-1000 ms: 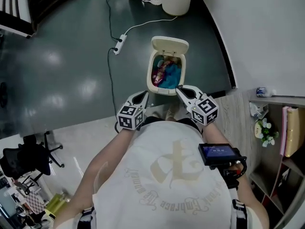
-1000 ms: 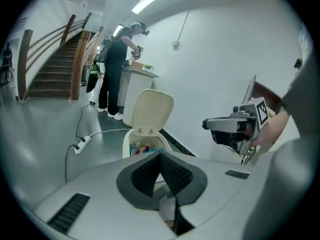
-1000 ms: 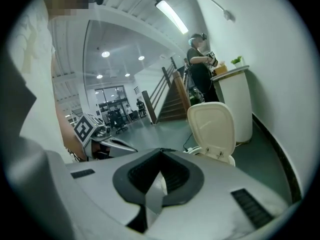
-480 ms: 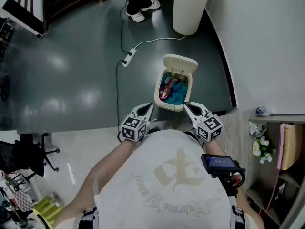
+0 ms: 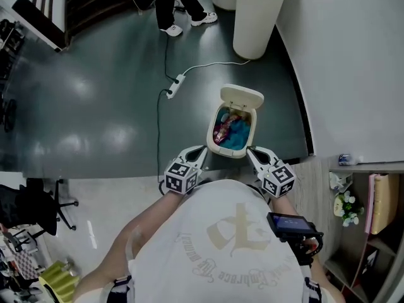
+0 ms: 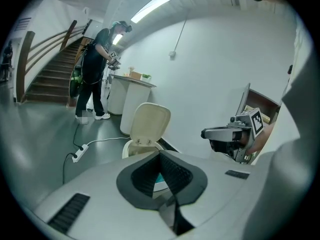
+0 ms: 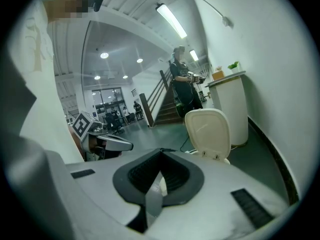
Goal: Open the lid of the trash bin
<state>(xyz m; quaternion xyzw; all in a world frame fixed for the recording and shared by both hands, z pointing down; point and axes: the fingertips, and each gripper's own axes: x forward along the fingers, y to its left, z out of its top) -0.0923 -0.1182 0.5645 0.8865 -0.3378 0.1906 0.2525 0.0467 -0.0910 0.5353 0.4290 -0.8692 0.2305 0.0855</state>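
Note:
A small cream trash bin (image 5: 216, 126) stands on the dark floor with its lid (image 5: 242, 97) swung up and back. Blue and pink rubbish shows inside. Both grippers hover at the bin's near rim. The left gripper (image 5: 201, 150) is off the near left corner and the right gripper (image 5: 250, 150) off the near right corner. Both are shut with nothing between the pads. In the left gripper view the raised lid (image 6: 150, 124) stands beyond the shut left gripper (image 6: 160, 156), with the right gripper (image 6: 227, 133) alongside. The right gripper view shows the lid (image 7: 208, 132) past the right gripper (image 7: 161, 154).
A power strip (image 5: 174, 87) and its cable lie on the floor left of the bin. A tall white pedestal (image 5: 259, 14) stands behind it, with a person (image 5: 170, 5) nearby. A white wall runs along the right, with shelves (image 5: 363, 191) below it. An office chair (image 5: 35, 210) sits at far left.
The head view has tipped up and drawn back, so the bin looks smaller and lower in frame. Both grippers keep their place at the near rim. The lid stays raised.

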